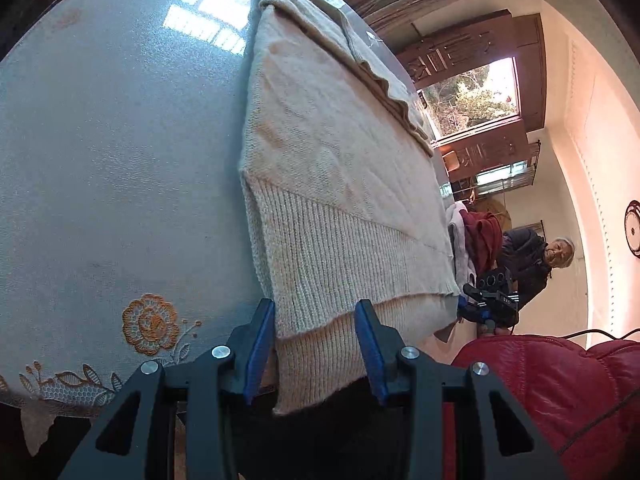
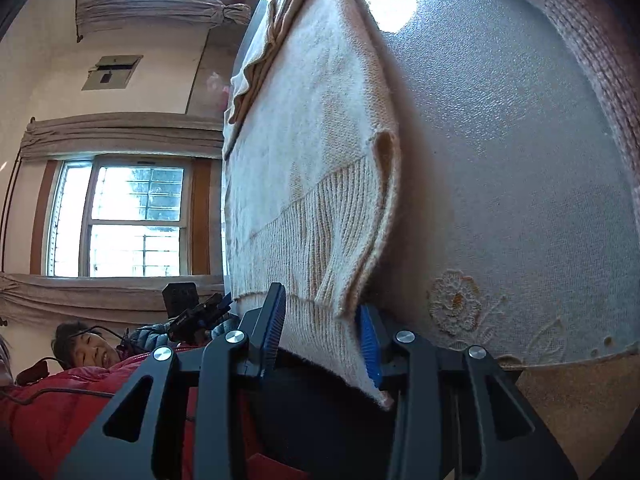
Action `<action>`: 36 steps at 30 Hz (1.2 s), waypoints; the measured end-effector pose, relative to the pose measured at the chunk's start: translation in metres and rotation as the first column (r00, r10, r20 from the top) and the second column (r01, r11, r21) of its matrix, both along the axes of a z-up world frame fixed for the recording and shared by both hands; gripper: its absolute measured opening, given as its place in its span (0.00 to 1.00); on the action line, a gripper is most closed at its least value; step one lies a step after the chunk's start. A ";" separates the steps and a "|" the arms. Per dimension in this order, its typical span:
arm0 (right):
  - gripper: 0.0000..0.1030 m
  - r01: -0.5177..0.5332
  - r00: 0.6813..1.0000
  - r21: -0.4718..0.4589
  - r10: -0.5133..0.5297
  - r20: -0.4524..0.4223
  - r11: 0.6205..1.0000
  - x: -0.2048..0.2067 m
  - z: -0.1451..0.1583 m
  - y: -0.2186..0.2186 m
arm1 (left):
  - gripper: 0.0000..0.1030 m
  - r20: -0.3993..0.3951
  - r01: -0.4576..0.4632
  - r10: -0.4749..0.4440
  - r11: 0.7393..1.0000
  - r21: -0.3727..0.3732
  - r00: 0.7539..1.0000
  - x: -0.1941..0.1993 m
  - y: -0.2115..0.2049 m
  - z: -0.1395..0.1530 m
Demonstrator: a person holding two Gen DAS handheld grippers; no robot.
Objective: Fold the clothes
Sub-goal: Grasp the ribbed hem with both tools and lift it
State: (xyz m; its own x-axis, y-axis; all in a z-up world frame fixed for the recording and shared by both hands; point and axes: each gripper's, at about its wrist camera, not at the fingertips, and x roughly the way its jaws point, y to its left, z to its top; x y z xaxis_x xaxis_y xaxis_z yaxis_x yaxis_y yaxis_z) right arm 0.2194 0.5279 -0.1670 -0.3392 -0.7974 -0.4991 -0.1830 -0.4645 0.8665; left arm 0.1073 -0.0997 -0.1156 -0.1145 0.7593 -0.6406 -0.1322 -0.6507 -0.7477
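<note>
A cream knitted sweater [image 1: 328, 160] [image 2: 320, 120] lies flat on the table, its ribbed hem hanging past the near edge. My left gripper [image 1: 314, 306] is turned on its side at one hem corner. Its blue pads [image 1: 256, 352] stand apart with the hem between them, and I see no squeeze on the cloth. My right gripper [image 2: 320, 300] stands the same way at the other corner, where the hem is flipped into a small fold [image 2: 352, 264]. Each gripper shows in the other's view, the right gripper [image 1: 490, 300] and the left gripper [image 2: 196, 312]. A sleeve lies folded across the far end [image 1: 332, 32].
The table carries a pale lace cloth [image 1: 120, 160] [image 2: 500, 160] with embroidered flowers [image 1: 150, 322] near its edge. A pile of red and white clothes [image 1: 480, 240] sits beyond the sweater. A person in a dark jacket [image 1: 528, 256] sits behind it. A red jacket [image 1: 552, 392] is close below the grippers.
</note>
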 end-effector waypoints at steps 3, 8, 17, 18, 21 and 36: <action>0.35 -0.019 1.000 0.008 0.019 0.021 1.000 -0.005 -0.002 -0.002 | 0.40 0.021 -0.011 0.010 0.999 0.041 1.000 0.000 -0.003 -0.004; 0.35 -0.009 1.000 -0.013 0.010 0.026 1.000 -0.003 -0.005 -0.002 | 0.39 0.064 -0.046 0.039 0.994 0.102 0.997 0.012 -0.013 -0.010; 0.35 -0.048 0.998 -0.018 0.048 0.026 0.999 -0.016 -0.004 -0.014 | 0.38 0.061 -0.082 0.075 0.989 0.125 0.995 0.001 -0.001 -0.012; 0.33 -0.059 0.998 0.003 0.059 0.025 0.998 -0.017 -0.004 -0.016 | 0.38 0.061 -0.081 0.074 0.990 0.117 0.995 0.000 0.000 -0.012; 0.20 -0.056 0.998 0.040 0.055 0.031 0.998 -0.017 -0.004 -0.019 | 0.15 0.064 -0.091 0.088 0.995 0.045 0.994 0.001 -0.001 -0.013; 0.14 0.032 0.998 -0.134 -0.039 -0.054 0.990 -0.028 0.012 -0.015 | 0.06 0.000 -0.196 0.198 0.970 0.143 0.980 -0.004 -0.006 0.012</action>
